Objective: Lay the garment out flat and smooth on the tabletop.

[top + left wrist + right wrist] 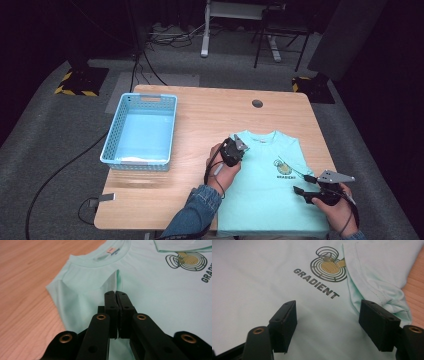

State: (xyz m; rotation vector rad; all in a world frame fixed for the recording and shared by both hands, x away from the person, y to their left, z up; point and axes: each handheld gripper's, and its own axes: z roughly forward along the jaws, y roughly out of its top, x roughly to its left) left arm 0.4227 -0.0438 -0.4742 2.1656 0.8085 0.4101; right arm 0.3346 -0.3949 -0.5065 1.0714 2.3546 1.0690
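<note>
Left hand-held gripper (pixel 115 293) clamped on a fold of the T-shirt (pixel 155 297) near the collar; right hand-held gripper (pixel 327 315) wide apart over the shirt's right edge, holding nothing.

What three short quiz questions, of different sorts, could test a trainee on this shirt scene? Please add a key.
1. True or false: the left gripper is shut on a fold of the T-shirt.
2. Where does the blue basket stand? A: on the shirt. B: on the table, to the left of the shirt. C: on the floor.
3. Fill in: the right gripper hangs with its jaws ___ above the shirt near the logo.

Key: 1 true; 2 B; 3 open.
</note>
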